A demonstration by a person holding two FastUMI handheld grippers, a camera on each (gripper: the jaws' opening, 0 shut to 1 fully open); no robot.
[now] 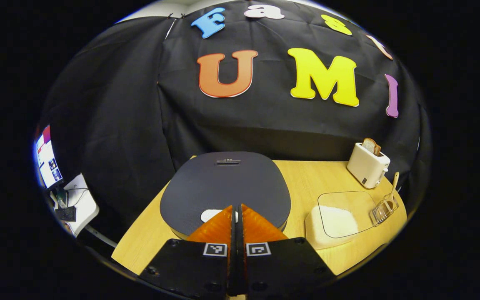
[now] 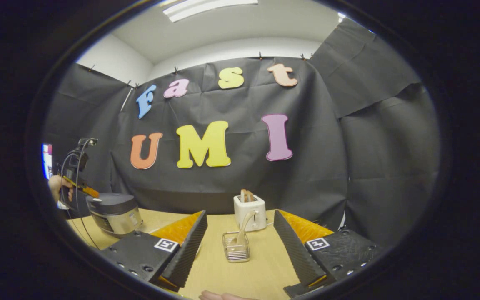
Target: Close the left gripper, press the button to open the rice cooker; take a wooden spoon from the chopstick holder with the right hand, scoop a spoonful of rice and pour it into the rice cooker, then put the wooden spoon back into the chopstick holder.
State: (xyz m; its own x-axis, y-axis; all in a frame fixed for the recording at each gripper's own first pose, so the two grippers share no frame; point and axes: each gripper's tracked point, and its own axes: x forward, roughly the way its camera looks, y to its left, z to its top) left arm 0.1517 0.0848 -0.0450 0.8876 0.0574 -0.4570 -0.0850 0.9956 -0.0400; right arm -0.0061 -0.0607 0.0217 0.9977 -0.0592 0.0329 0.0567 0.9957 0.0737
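Tabletop chopstick holder keeps wooden spoon upright, seemingly leaning right.

Dark-lidded rice cooker closed; wooden spoon upright in wire chopstick holder.

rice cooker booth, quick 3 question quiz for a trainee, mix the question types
1. True or false: the dark grey lid of the rice cooker is open.
2. The wooden spoon stands in: A) the wire chopstick holder B) the white toaster C) the clear rice container.
3. Fill in: the left gripper is ___, the right gripper is ___.

Key: 1 false; 2 A; 3 shut, open.
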